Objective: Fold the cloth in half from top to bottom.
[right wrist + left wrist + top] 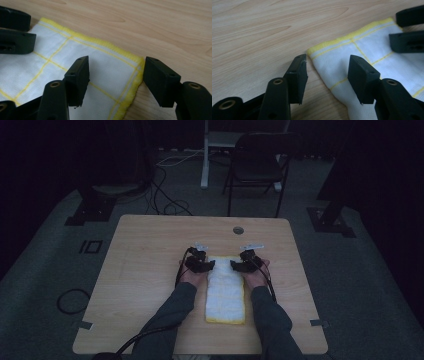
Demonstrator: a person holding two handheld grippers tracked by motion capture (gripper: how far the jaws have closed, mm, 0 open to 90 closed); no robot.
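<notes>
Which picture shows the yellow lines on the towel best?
The right gripper view: the towel is close and bright, so its yellow grid and edge are sharp. The left gripper view shows one corner with fewer lines. The high view shows the whole towel, dim and small.

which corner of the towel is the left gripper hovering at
The far left corner of the folded white towel, beside the left gripper. The right gripper brackets the far right corner; both near corners lie between the forearms, unattended.

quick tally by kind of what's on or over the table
cloth, white with yellow edging and grid lines: 1
grippers, left and right, jaws open at the cloth's two far corners: 2
hands, left and right: 2
table, light wood: 1
total: 6
</notes>
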